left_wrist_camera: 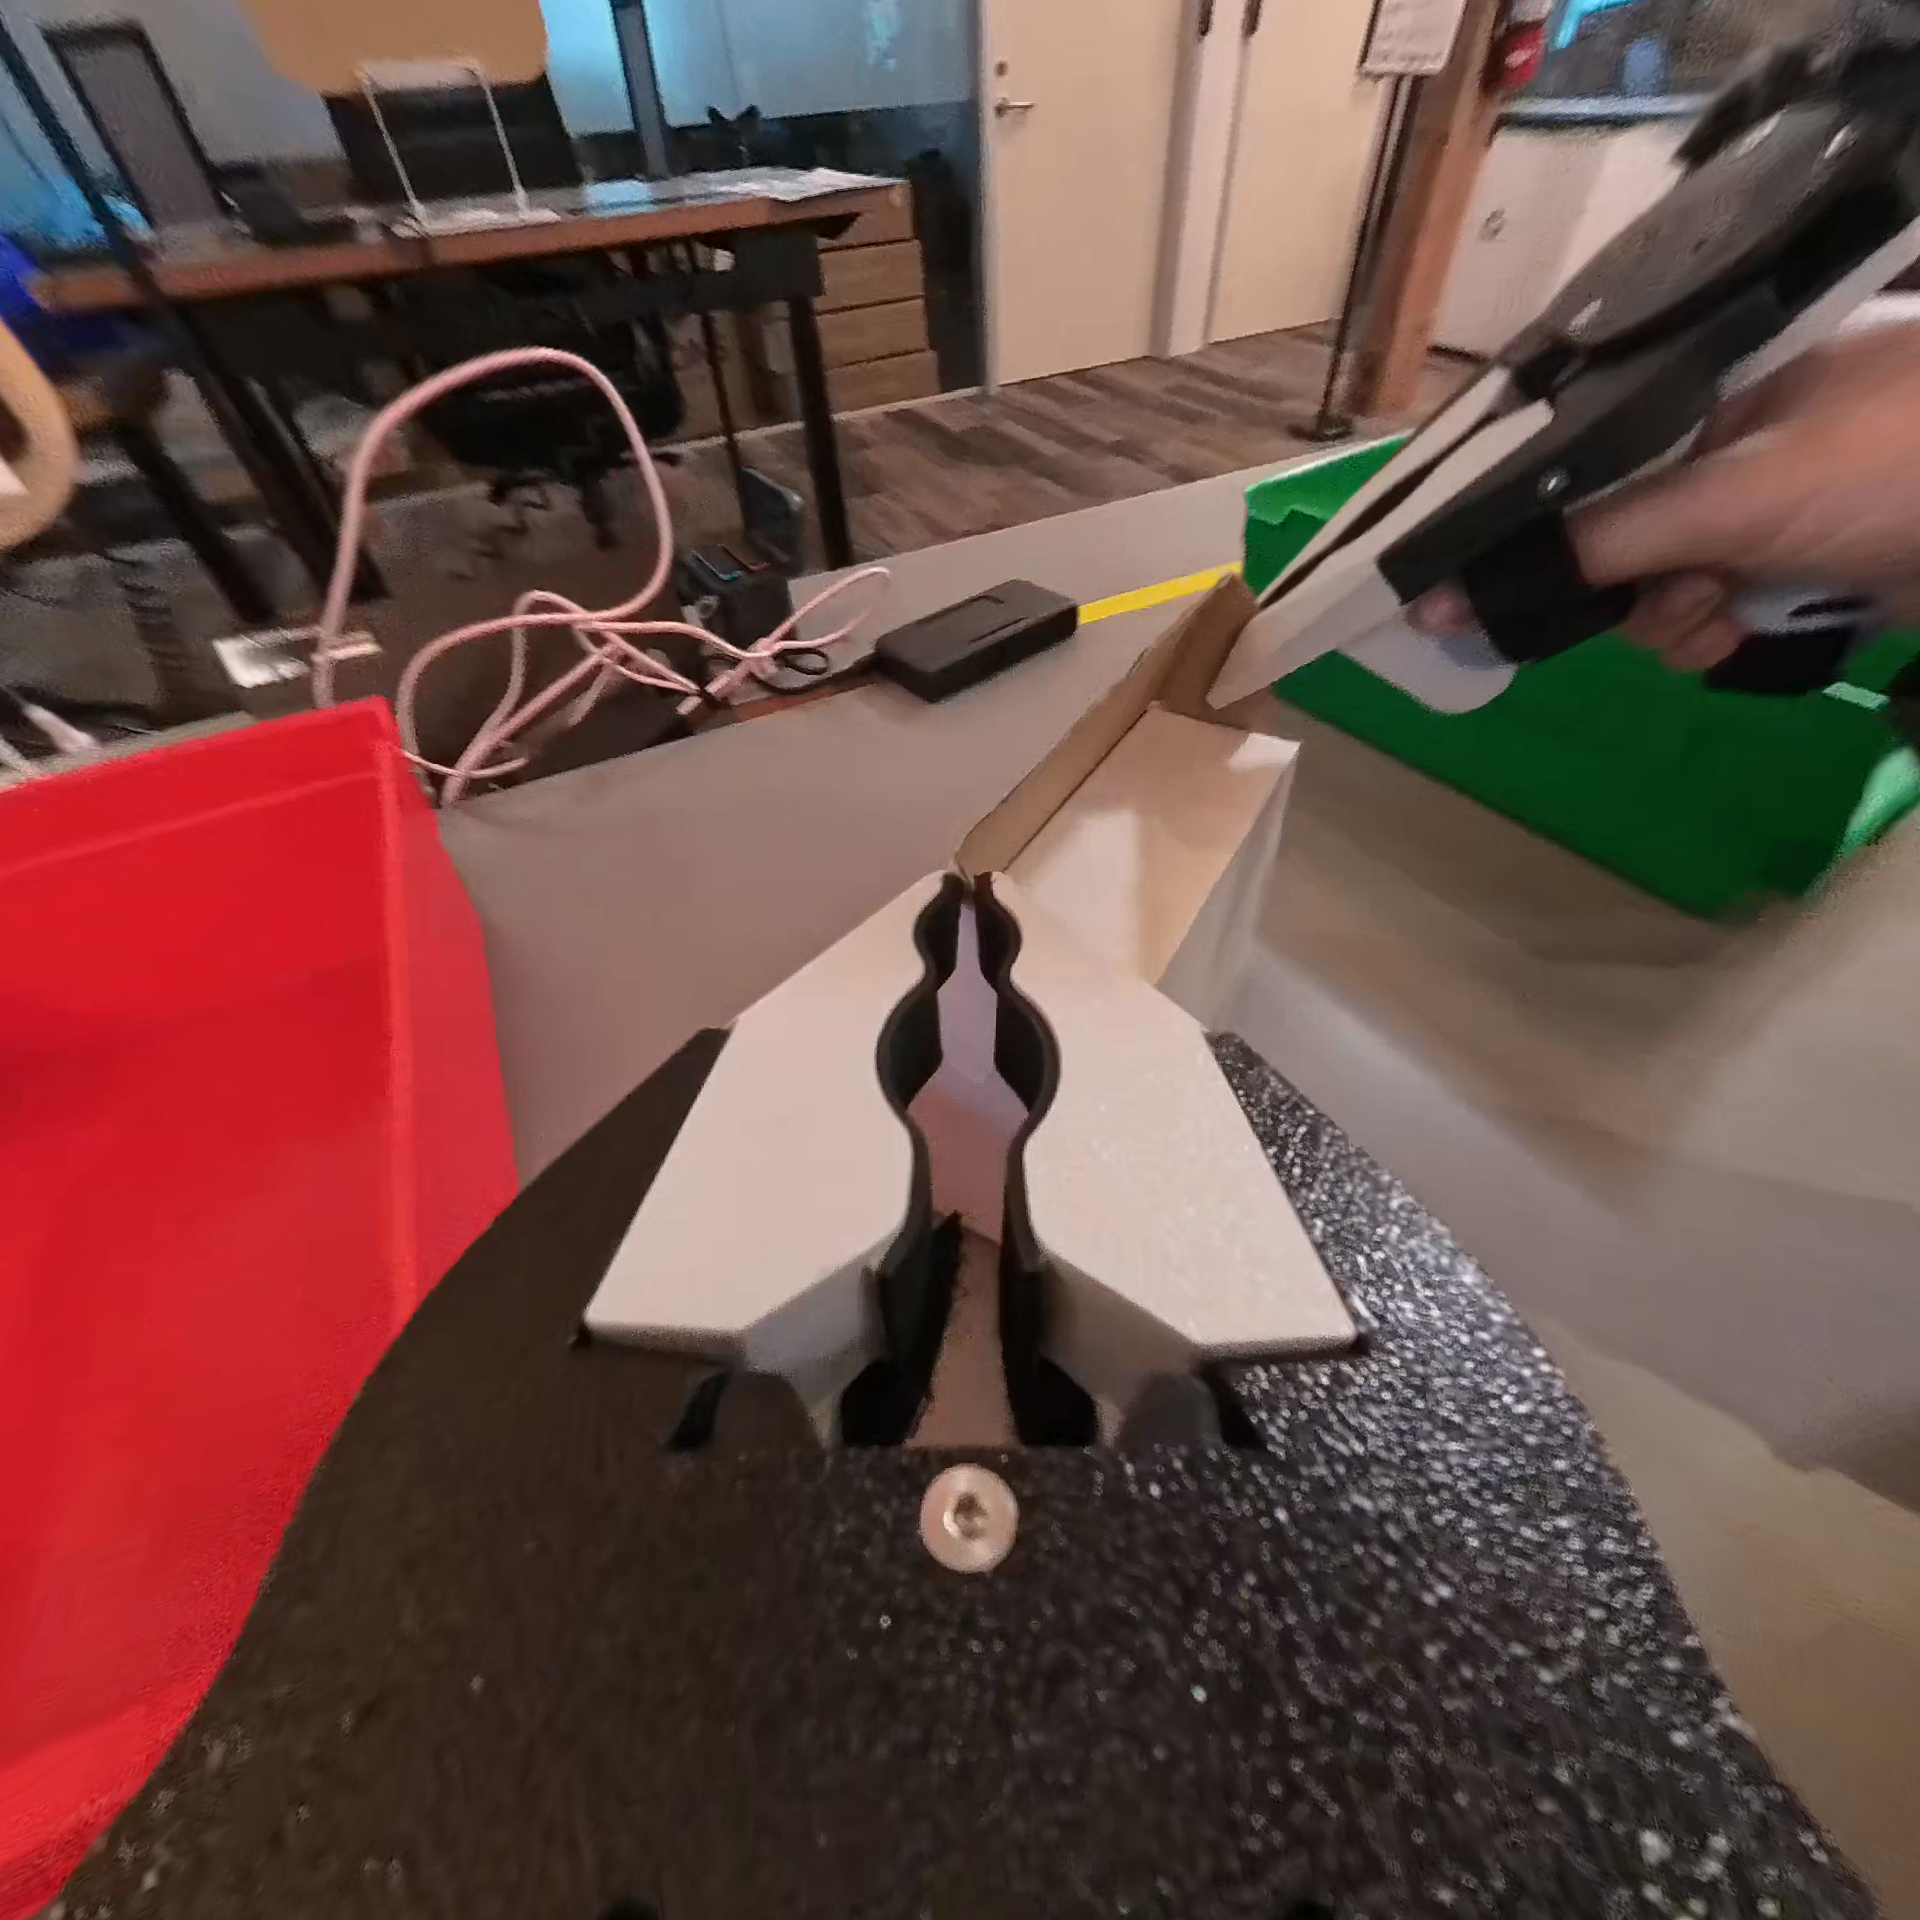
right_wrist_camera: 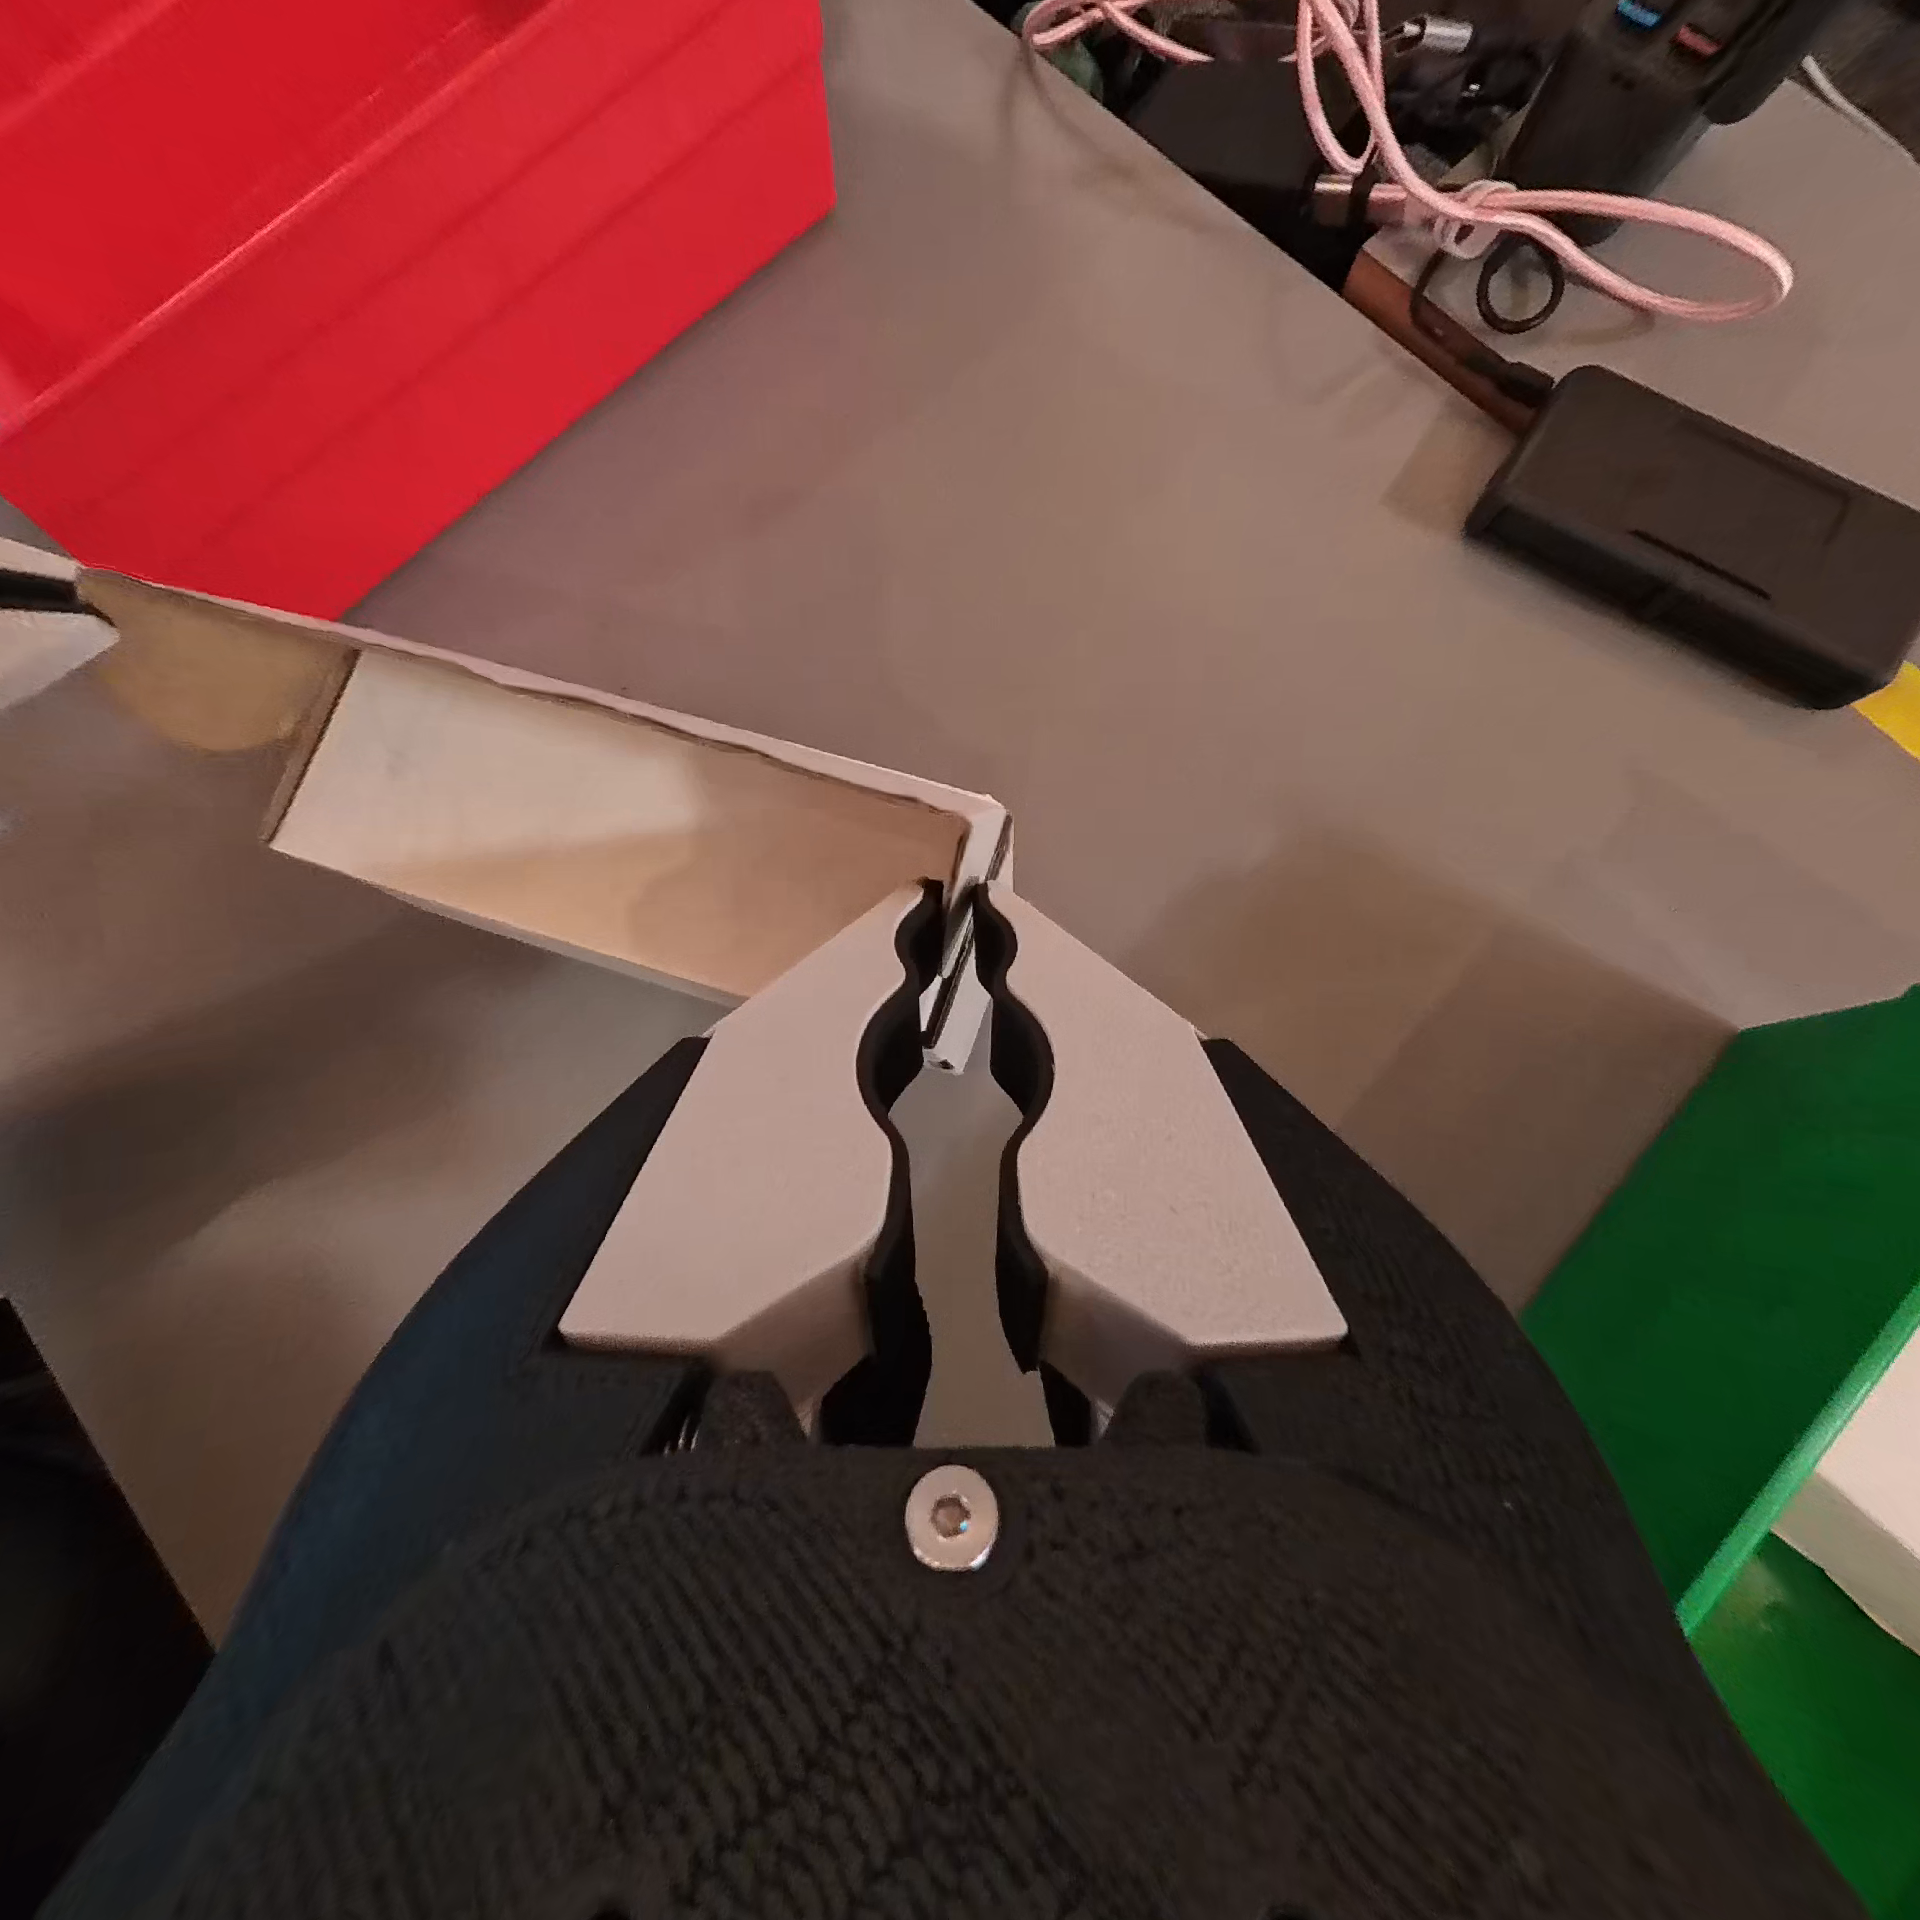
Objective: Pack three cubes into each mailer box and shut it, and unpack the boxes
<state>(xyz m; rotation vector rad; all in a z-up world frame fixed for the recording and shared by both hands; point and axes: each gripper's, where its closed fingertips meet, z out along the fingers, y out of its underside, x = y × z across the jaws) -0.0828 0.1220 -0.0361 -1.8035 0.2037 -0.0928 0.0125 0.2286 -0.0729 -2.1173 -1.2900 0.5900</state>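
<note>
White cardboard mailer box hangs tilted above the grey table, between both grippers: the right gripper pinches a corner flap, the left gripper clamps the opposite corner. Smooth red plastic bin and green bin flank it.

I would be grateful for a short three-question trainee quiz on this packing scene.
1. True or false: the mailer box is held at one end only.
2. Which bin stands beside the right gripper? A) red B) green C) blue
3. Fill in: the pink cable lies near the black ____ box at the table's far edge.

Key
1. False: the left gripper pinches the near end of a flap, and the right gripper the far end.
2. B, the green bin; the red bin is on the left.
3. Plastic: the black plastic box.
</note>
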